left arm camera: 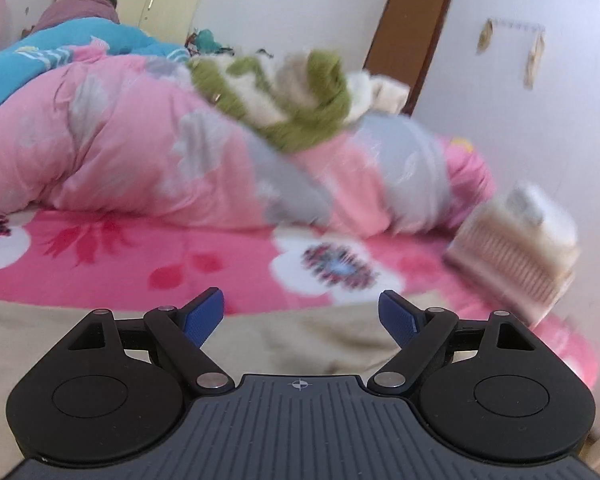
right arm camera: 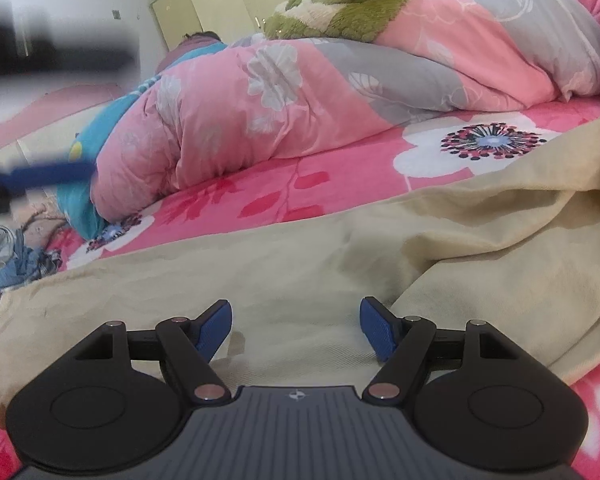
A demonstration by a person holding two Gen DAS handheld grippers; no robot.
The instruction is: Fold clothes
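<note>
A beige garment [right arm camera: 340, 256] lies spread and creased on the pink flowered bedsheet [right arm camera: 340, 176]. It also shows in the left wrist view [left arm camera: 292, 332] as a beige strip under the fingers. My right gripper [right arm camera: 296, 326] is open and empty, low over the garment's near part. My left gripper [left arm camera: 302, 316] is open and empty above the garment's edge. The left gripper appears blurred at the left edge of the right wrist view [right arm camera: 40, 174].
A bulky pink and grey quilt [left arm camera: 160, 152] lies across the bed behind the garment. A green and white fleece [left arm camera: 284, 92] sits on top of it. A blue blanket [left arm camera: 60, 48], a box [left arm camera: 516, 248] at right, crumpled clothes [right arm camera: 16, 252] at left.
</note>
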